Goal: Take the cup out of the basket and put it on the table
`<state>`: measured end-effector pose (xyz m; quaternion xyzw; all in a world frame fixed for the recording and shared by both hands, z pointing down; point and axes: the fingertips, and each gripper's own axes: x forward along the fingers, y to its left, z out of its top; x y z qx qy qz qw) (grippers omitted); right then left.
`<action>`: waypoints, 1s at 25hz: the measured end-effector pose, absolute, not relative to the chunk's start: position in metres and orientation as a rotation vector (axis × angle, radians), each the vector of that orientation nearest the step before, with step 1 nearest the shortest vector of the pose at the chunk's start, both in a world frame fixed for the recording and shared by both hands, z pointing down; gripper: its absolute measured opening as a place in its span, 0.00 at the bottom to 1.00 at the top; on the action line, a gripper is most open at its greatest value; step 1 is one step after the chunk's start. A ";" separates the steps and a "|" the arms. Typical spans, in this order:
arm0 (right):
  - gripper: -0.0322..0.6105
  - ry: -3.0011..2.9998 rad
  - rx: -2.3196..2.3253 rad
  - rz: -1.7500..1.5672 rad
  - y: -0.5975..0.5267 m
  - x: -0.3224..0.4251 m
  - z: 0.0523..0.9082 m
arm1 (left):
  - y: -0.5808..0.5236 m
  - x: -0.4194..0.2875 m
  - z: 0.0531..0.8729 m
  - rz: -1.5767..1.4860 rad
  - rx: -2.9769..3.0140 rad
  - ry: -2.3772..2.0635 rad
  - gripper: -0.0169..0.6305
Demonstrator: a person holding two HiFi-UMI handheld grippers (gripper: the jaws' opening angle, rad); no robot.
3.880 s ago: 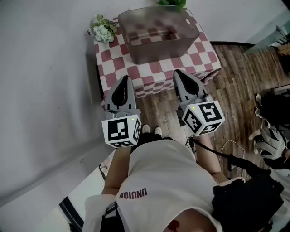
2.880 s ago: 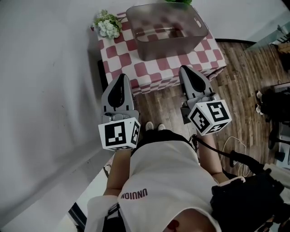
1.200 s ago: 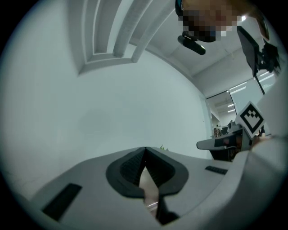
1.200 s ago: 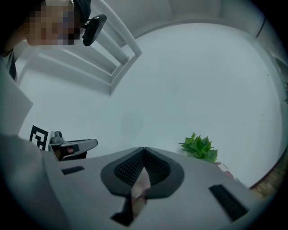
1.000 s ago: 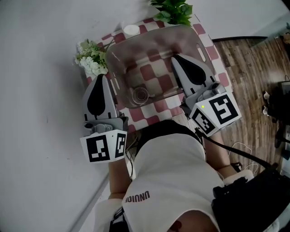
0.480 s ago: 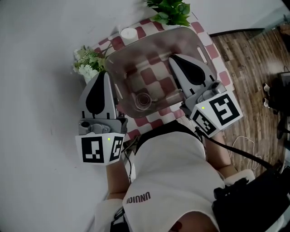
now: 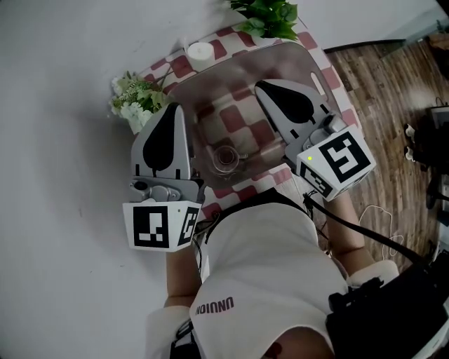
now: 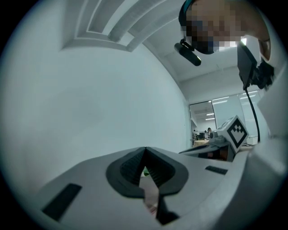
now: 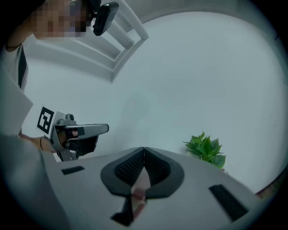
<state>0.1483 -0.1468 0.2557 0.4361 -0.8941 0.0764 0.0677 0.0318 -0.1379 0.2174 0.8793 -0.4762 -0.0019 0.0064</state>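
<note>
A white wall backs the checkered counter point(image 7: 180, 68). A cup point(image 7: 224, 156) sits in the basket point(image 7: 210, 73). Left tool point(image 7: 172, 109) and right tool point(image 7: 259, 86) hover above it, both closed and empty.

small white-flowered bouquet point(image 7: 133, 105) far left | leafy green plant point(image 7: 270, 15) at back | white round disc point(image 7: 200, 51) between them | brown wood-plank floor point(image 7: 393, 91) right
</note>
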 end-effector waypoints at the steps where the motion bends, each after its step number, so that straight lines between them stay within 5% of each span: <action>1: 0.08 -2.691 1.292 0.225 -0.149 0.146 0.257 | -0.138 0.030 0.220 0.002 2.744 -1.497 0.05; 25: 0.08 -2.486 0.448 0.399 -0.151 0.074 0.393 | -0.140 -0.018 0.261 0.033 2.523 -1.681 0.05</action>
